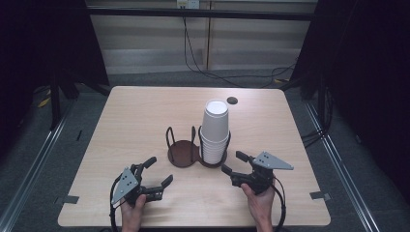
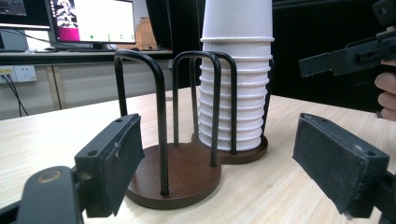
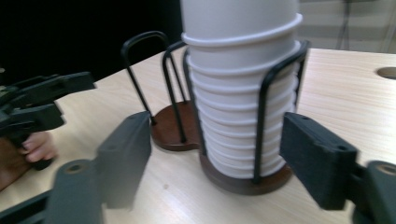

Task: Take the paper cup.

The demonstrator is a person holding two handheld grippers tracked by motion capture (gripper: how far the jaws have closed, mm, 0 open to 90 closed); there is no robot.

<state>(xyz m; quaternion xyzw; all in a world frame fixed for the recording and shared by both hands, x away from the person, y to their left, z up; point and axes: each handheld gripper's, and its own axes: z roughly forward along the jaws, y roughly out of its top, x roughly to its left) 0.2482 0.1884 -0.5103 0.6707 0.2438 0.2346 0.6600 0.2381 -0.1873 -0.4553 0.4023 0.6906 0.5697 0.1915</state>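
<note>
Right at the middle of the table (image 1: 145, 111) stands a stack of white paper cups (image 1: 214, 133), upside down and nested, the top one rising well above the rest. It sits in the right-hand ring of a double cup holder (image 1: 186, 153), a dark brown wooden base with black wire hoops rising from it. The left-hand ring of the holder has nothing in it. In the left gripper view the stack (image 2: 236, 84) fills the far ring behind the wire hoops of the holder (image 2: 173, 177), while in the right gripper view the stack (image 3: 240, 88) stands close ahead, caged by the holder (image 3: 243, 179).

Just to the right of the holder and nearer the person, the right gripper (image 1: 235, 163) points its jaws at the stack; they stand wide apart and hold nothing, not touching the cups. To the left of the holder and a little farther from it, the left gripper (image 1: 159, 172) is likewise spread wide and holds nothing, aimed toward the holder's base. Each gripper rests in a hand at the near edge of the table.

Beyond the stack, near the far edge, a small dark round hole (image 1: 232, 100) shows in the tabletop.
</note>
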